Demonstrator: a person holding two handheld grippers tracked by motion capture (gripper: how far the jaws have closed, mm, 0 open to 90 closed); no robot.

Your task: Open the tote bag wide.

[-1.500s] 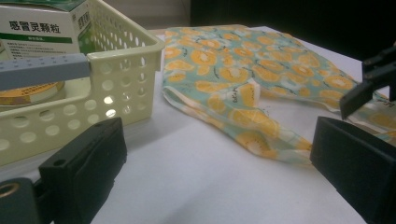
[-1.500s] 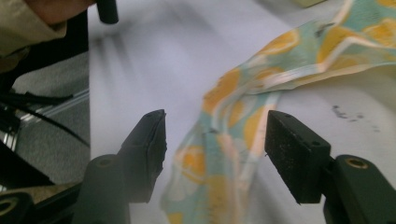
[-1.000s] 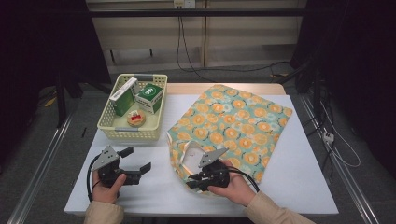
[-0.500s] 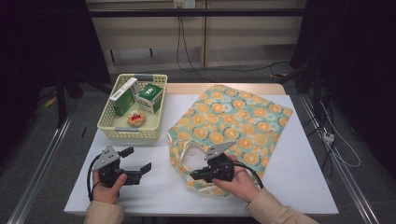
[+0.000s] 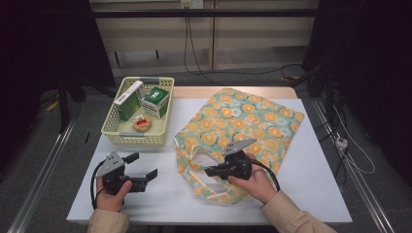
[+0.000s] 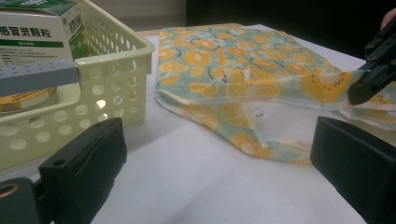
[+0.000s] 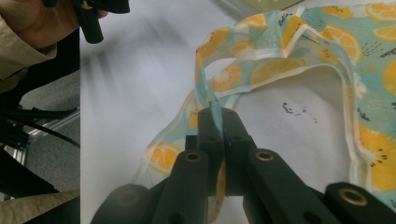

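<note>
The orange-slice-patterned teal fabric tote bag (image 5: 243, 136) lies flat on the white table (image 5: 316, 194), right of the cream plastic basket (image 5: 116, 133). The right gripper (image 7: 218, 122) is clenched on the bag's handle strap. The left gripper (image 5: 144, 167) rests released, near the basket.

I count one fabric bag (image 5: 243, 131) with the orange-slice print on my table (image 5: 316, 184), and one cream plastic basket (image 5: 121, 138) beside it. In the basket sit two green-and-white boxes (image 5: 156, 101) (one stands taller, the other is squat) and one small round tin (image 5: 141, 124). I hold two grippers: my left gripper (image 5: 143, 167) is one, my right gripper (image 5: 210, 171) the other. Each has two black jaws, four in all.
</note>
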